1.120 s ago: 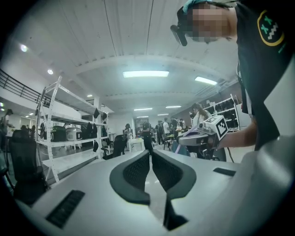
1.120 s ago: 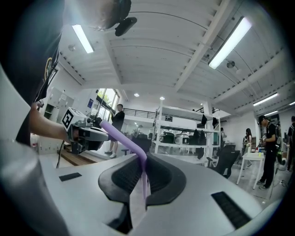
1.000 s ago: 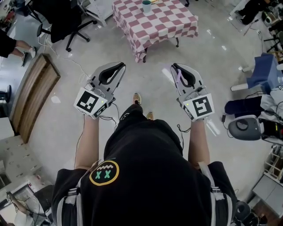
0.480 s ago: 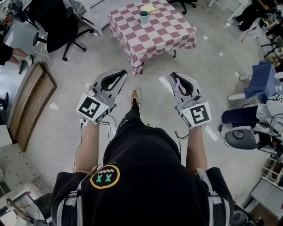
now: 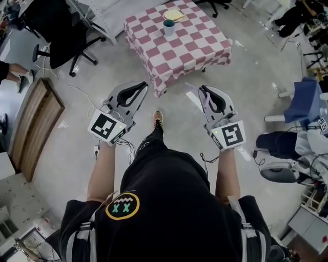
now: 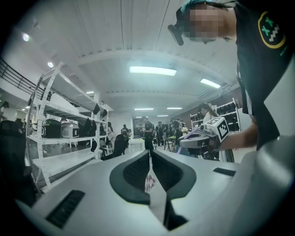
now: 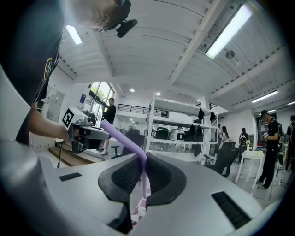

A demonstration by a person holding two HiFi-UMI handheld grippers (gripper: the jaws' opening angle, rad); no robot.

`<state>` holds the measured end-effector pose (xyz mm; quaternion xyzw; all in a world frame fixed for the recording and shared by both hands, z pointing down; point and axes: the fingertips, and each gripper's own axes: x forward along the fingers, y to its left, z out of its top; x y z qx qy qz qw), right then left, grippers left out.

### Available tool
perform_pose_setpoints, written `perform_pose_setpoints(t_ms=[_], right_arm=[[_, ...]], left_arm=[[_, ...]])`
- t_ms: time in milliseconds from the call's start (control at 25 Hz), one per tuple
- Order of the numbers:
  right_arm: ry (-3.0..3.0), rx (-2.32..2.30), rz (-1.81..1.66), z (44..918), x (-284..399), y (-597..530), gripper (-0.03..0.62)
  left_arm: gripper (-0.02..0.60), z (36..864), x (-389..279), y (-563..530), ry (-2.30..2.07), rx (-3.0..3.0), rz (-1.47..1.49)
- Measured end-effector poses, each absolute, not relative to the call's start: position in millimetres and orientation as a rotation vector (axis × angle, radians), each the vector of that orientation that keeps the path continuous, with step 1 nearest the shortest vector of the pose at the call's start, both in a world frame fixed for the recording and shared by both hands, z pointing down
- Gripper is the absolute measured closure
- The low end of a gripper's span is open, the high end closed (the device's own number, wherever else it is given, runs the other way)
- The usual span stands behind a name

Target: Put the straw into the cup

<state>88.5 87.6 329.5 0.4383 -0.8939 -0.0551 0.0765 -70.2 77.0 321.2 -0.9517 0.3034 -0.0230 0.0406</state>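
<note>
A teal cup stands on the far side of a table with a red-and-white checked cloth, well ahead of both grippers. My right gripper is shut on a purple straw. In the right gripper view the straw is pinched between the dark pads and bends up to the left. My left gripper is held level beside it, its jaws together with nothing in them. Both are over bare floor, short of the table.
A yellow flat item lies behind the cup. A black office chair stands at far left and a wooden board lies on the floor. Blue and black seats crowd the right. Metal shelving and people fill the background.
The table and cup have come nearer and lower in the head view as the person walks forward. Both grippers travel along with the body, and the straw stays in the right one.
</note>
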Motion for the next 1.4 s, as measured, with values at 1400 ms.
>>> perform_pose_setpoints(t_ms=[1400], right_arm=[[-2.592,1.364,-0.188,333.4,41.6,-174.0,0.546]], left_arm=[[0.546,326.8,-88.8,-192.8,0.762,-2.927,-0.009]])
